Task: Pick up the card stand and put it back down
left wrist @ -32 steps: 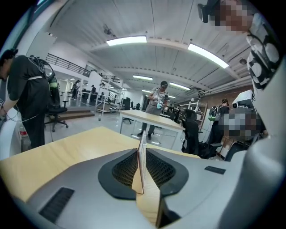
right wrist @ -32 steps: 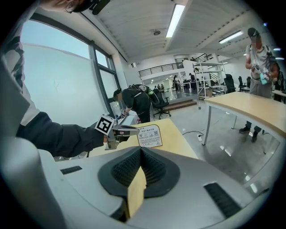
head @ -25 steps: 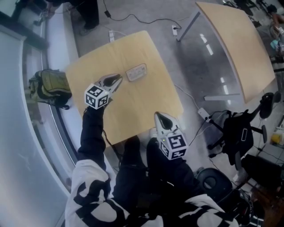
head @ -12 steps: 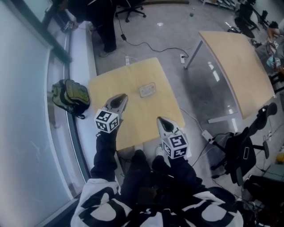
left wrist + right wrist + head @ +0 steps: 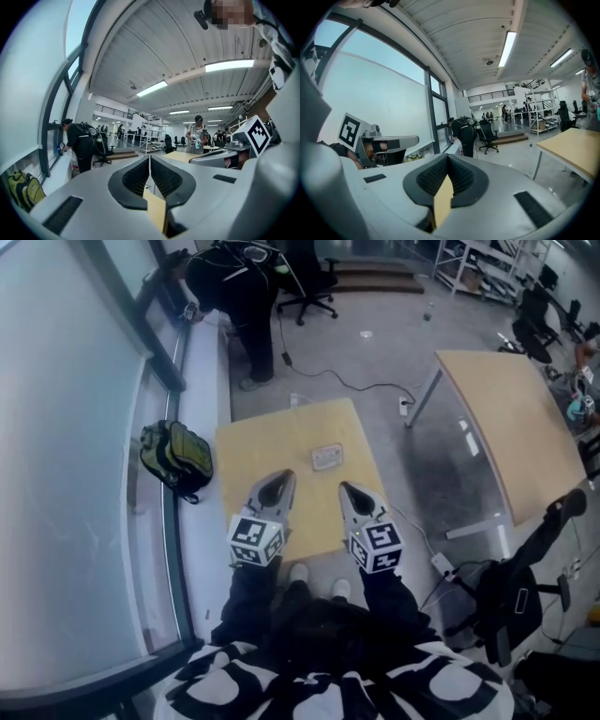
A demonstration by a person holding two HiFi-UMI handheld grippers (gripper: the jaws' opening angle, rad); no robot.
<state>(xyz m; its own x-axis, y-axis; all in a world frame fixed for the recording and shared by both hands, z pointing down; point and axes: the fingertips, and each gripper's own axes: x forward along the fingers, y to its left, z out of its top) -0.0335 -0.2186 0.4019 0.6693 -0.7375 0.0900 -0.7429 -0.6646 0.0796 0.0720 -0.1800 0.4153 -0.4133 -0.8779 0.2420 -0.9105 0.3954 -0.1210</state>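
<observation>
Card stand point(image 5: 327, 457): 1 small, pale grey-white rectangular piece with rounded corners, seen from above in the head view. It lies low and flat on the light wooden table point(image 5: 253, 446), with its long side slightly tilted, running roughly from 8 o'clock to 2 o'clock. On the tabletop it sits toward 1 o'clock of the centre, closer to the far and right edges than to the near edge, yet set in from both. Its surface detail is too small to make out.

Grey concrete floor point(image 5: 375, 352), wooden tables point(image 5: 511, 423), tall window point(image 5: 66, 427)
</observation>
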